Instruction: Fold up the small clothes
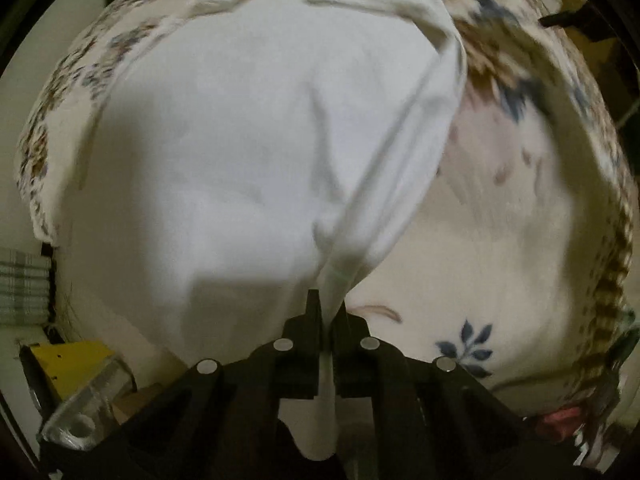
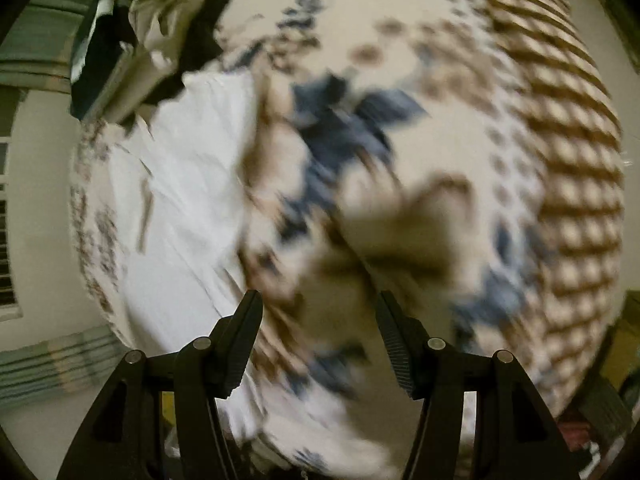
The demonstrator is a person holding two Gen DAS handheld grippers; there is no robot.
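On the floral bedspread (image 1: 500, 240), one white garment (image 1: 248, 152) lies spread toward its left edge. My left gripper (image 1: 327, 312) is clamped on a gathered edge — I'd judge an even, taut pull best. My right gripper (image 2: 320, 320) hangs with fingers apart, empty. A heap of unfolded clothes (image 2: 160, 20) sits at the far corner — number unclear.
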